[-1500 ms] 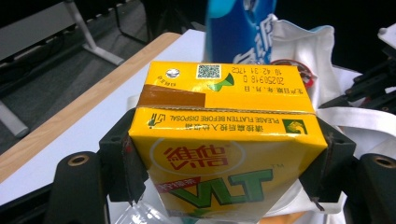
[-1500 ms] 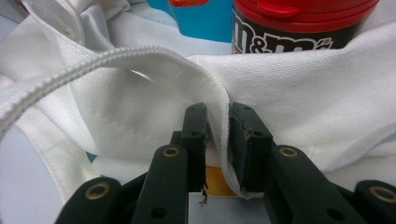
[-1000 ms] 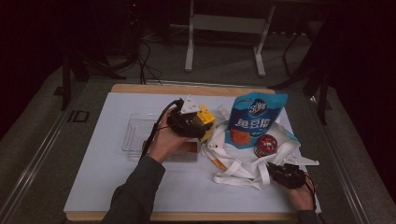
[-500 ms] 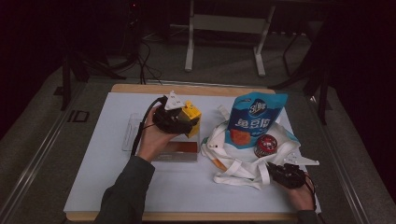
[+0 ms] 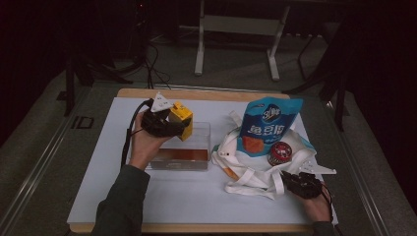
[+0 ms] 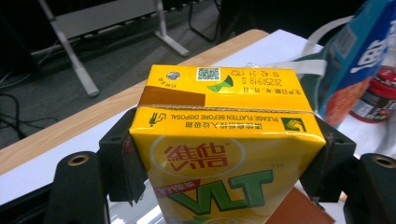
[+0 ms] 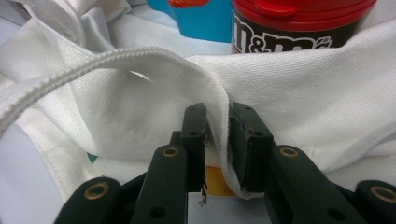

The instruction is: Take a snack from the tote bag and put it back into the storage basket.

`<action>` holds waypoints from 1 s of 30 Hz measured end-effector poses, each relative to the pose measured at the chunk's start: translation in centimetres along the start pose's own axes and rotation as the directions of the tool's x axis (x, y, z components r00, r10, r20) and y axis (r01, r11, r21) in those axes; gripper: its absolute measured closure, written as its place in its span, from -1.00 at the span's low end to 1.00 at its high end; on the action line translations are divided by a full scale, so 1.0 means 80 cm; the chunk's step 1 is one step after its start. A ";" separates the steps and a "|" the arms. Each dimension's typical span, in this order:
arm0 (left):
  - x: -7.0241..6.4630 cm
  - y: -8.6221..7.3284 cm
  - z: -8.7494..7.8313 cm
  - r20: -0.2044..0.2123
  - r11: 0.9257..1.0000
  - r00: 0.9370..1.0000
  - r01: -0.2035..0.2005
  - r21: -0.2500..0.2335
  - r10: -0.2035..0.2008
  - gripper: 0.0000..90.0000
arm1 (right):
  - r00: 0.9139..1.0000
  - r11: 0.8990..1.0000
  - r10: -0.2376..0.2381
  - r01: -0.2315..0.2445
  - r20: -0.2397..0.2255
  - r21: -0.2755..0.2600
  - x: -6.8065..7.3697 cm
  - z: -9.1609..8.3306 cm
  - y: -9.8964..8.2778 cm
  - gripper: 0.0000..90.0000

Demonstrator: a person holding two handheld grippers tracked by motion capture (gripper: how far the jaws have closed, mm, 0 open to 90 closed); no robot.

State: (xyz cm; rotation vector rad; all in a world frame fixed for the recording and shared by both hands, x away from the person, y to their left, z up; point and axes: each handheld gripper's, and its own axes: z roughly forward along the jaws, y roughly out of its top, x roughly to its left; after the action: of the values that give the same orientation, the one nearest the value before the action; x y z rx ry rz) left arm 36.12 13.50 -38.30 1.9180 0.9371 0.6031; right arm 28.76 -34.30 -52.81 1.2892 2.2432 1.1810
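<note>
My left gripper [image 5: 178,126] is shut on a yellow VLT drink carton [image 5: 181,117], held upright over the far left part of a clear plastic box [image 5: 200,141]. In the left gripper view the black pads [image 6: 122,161] press on both sides of the carton [image 6: 219,135]. My right gripper [image 5: 300,183] rests at the table's front right, shut on a fold of the white cloth tote bag [image 5: 246,173]. The right gripper view shows the bag's hem [image 7: 218,105] pinched between the jaws.
A blue snack pouch [image 5: 268,125] stands in the bag, with a red-lidded M&M's jar [image 5: 280,153] beside it. Something brown lies in the clear box near its front wall [image 5: 179,155]. The white mat [image 5: 98,172] covers the wooden table.
My left hand has carried the carton leftward, away from the bag, to above the clear box. The right hand and bag have stayed put.
</note>
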 end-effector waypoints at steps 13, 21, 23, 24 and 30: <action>0.023 -0.029 -0.013 -0.098 0.998 0.994 0.057 0.001 -0.057 -0.36 | 1.000 1.000 0.001 -0.001 0.001 -0.003 0.000 0.000 0.000 0.67; 0.035 -0.049 -0.013 -0.161 0.996 0.983 0.088 0.020 -0.084 -0.36 | 1.000 1.000 0.002 -0.002 0.002 -0.003 0.000 0.000 -0.001 0.67; 0.037 -0.056 -0.011 -0.181 0.995 0.979 0.096 0.023 -0.091 -0.36 | 1.000 1.000 0.002 -0.002 0.004 -0.003 0.001 0.000 -0.001 0.67; 0.038 -0.059 -0.010 -0.187 0.995 0.978 0.098 0.026 -0.092 -0.36 | 1.000 1.000 0.002 -0.002 0.004 -0.003 0.001 0.000 -0.001 0.67; 0.049 -0.079 -0.003 -0.224 0.988 0.965 0.148 0.038 -0.136 -0.36 | 1.000 1.000 0.001 -0.001 0.004 -0.004 0.001 0.000 -0.001 0.67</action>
State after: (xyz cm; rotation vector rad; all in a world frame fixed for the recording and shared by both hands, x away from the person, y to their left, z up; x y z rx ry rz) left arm 35.90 18.76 -43.56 1.8371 1.2331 0.7225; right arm 28.71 -34.28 -52.85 1.2904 2.2367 1.1808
